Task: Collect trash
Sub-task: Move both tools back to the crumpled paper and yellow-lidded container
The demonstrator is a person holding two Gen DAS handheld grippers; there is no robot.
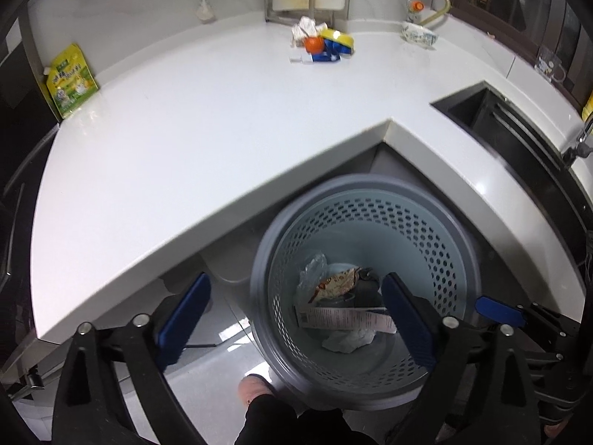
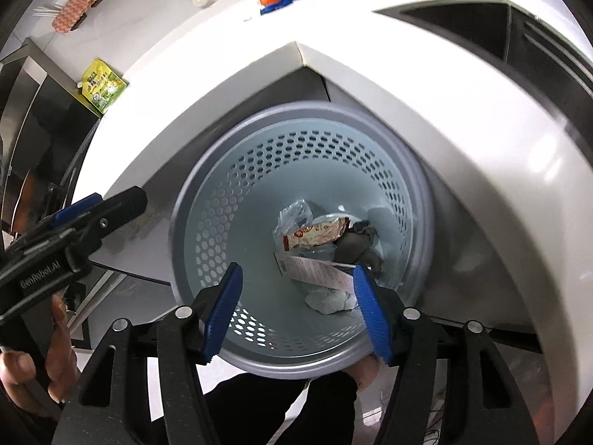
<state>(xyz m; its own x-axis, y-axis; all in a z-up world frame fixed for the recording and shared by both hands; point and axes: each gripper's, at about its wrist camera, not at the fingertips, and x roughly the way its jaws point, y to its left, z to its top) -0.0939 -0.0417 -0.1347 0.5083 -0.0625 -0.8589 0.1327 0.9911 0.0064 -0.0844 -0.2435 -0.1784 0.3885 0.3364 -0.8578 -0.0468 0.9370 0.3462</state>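
A grey perforated trash bin [image 1: 441,230] stands on the floor below the inner corner of the white countertop [image 1: 222,129]; it also shows in the right wrist view [image 2: 229,200]. Inside lie a long paper wrapper [image 1: 344,319], a red-and-white packet [image 1: 335,283], clear plastic [image 1: 313,270] and crumpled tissue [image 1: 348,341]. My left gripper [image 1: 296,319] is open and empty above the bin's near side. My right gripper [image 2: 298,313] is open and empty over the bin. A pile of trash [image 1: 320,46] sits at the counter's back.
A yellow-green pouch [image 1: 70,81] leans at the counter's left end. A dark sink [image 1: 507,122] is set in the counter on the right. A crumpled white cup [image 1: 420,33] lies at the back right. The person's foot [image 1: 254,389] is by the bin.
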